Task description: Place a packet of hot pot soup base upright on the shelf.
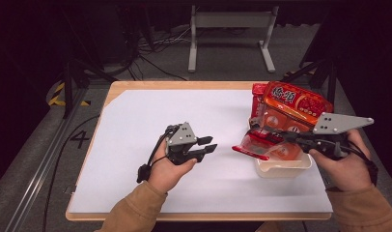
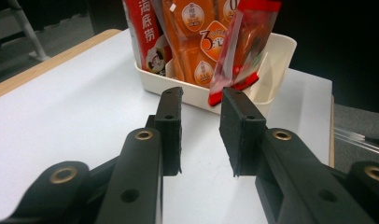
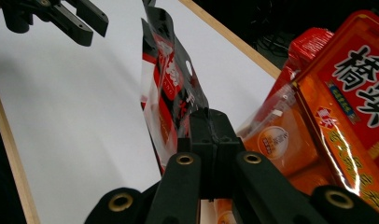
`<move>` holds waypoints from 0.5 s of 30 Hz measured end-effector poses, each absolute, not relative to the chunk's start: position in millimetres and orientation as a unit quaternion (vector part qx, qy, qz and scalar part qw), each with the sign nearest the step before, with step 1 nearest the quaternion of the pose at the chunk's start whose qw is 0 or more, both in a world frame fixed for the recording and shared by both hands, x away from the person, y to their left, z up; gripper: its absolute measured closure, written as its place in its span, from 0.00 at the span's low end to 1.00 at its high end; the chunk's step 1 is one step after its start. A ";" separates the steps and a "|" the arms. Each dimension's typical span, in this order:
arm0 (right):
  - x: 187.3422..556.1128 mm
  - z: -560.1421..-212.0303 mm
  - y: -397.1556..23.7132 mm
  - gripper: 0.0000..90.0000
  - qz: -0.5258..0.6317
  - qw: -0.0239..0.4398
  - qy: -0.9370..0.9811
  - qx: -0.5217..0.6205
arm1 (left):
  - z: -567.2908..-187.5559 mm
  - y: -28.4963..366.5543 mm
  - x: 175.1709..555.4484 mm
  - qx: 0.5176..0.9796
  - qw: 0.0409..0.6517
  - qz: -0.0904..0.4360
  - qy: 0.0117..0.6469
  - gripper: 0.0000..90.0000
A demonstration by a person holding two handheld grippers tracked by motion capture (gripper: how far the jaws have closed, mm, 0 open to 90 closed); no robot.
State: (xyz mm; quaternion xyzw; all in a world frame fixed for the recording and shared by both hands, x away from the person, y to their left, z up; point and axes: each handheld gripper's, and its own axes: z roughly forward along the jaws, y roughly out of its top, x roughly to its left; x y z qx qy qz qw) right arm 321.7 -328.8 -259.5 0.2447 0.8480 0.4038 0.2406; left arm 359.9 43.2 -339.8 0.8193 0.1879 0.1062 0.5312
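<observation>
Red packet clamped in our right gripper may slip over the bin; left gripper gapes empty beside it

The work surface is a wooden table covered by a white sheet. Beyond it, on grey carpeted floor, stand a grey metal frame and loose black cables (surroundings dark). Yellow-black hazard tape marks the floor at left.

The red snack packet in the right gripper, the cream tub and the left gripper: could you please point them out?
red snack packet (image 3: 171, 88), right gripper view, printed face.
cream tub (image 2: 283, 51), left gripper view, rim.
left gripper (image 1: 212, 143), high view, between fingertips.
</observation>
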 end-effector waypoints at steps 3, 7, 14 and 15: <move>320.6 -257.1 -335.4 1.00 0.400 0.246 0.847 0.250 | -339.2 44.8 359.9 0.818 0.533 0.107 0.190 0.73; 316.2 -253.5 -343.8 1.00 0.397 0.251 0.846 0.253 | -339.3 47.8 360.9 0.817 0.532 0.106 0.196 0.68; 306.7 -247.1 -357.0 1.00 0.383 0.252 0.851 0.256 | -340.3 54.7 364.0 0.815 0.529 0.104 0.210 0.59; 305.3 -246.7 -358.2 1.00 0.383 0.251 0.851 0.257 | -340.7 56.0 364.5 0.816 0.527 0.104 0.212 0.58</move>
